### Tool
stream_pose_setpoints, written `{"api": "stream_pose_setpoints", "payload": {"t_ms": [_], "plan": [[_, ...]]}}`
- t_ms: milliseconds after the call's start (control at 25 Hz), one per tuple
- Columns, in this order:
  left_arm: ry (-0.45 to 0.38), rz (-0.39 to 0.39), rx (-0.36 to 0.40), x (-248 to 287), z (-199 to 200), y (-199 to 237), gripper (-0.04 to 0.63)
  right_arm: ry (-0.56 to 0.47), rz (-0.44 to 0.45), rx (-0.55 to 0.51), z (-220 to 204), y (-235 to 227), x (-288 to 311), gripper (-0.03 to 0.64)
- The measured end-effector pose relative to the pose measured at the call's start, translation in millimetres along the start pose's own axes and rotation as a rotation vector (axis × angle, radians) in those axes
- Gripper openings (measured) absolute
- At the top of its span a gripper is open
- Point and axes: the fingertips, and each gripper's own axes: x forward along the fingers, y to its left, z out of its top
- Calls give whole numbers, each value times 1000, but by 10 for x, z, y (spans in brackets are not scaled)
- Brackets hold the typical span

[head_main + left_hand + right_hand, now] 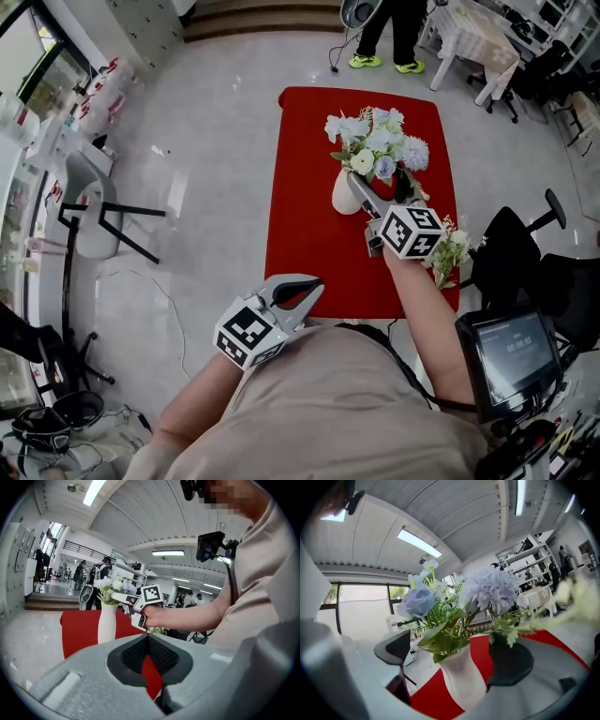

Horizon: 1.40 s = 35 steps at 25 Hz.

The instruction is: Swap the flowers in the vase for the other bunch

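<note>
Standing upright on the red table (309,225), the white vase (343,195) holds a bunch of pale blue and white flowers (377,141) with green leaves. On the person's side of the vase, the right tool (378,185) reaches in with its jaws spread wide. In the right gripper view the vase's neck stands between the two dark pads (512,660), and neither pad presses on it, so this tool grips nothing. The other bunch (449,251), small cream blooms on green stems, lies to the right of the vase and nearer the person, at the table's right edge, just beside the right hand. The left tool (310,287) hangs well apart from the vase, past the table's near edge and close to the person's body. The left gripper view shows its jaws together with nothing between them. Beyond the vase, off the table's far end, another person's legs (386,37) in bright yellow-green shoes stand on the pale floor (206,141). Left of the vase, out on that floor, stands a white chair (89,211) on black legs
</note>
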Motion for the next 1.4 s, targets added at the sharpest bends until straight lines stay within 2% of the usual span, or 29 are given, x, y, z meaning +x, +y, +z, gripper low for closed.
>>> {"api": "stream_pose_setpoints", "payload": {"t_ms": [280, 480, 680, 920, 960, 1160, 1400], "plan": [[9, 22, -8, 13, -39, 73, 8, 6, -3, -26, 23, -67, 72, 512], [5, 26, -12, -22, -23, 111, 8, -23, -17, -17, 111, -43, 3, 475], [12, 19, -13, -14, -19, 146, 8, -49, -27, -44, 177, 22, -37, 358], [14, 10, 4, 15, -42, 68, 8, -71, -63, -84, 218, 4, -158, 112], [15, 11, 4, 26, -42, 66, 8, -70, -71, -90, 222, -19, -171, 92], [20, 11, -4, 37, -40, 106, 8, -68, -98, -98, 249, -91, -193, 30], [18, 7, -7, 32, -40, 111, 8, -77, -96, -105, 271, -97, -254, 18]]}}
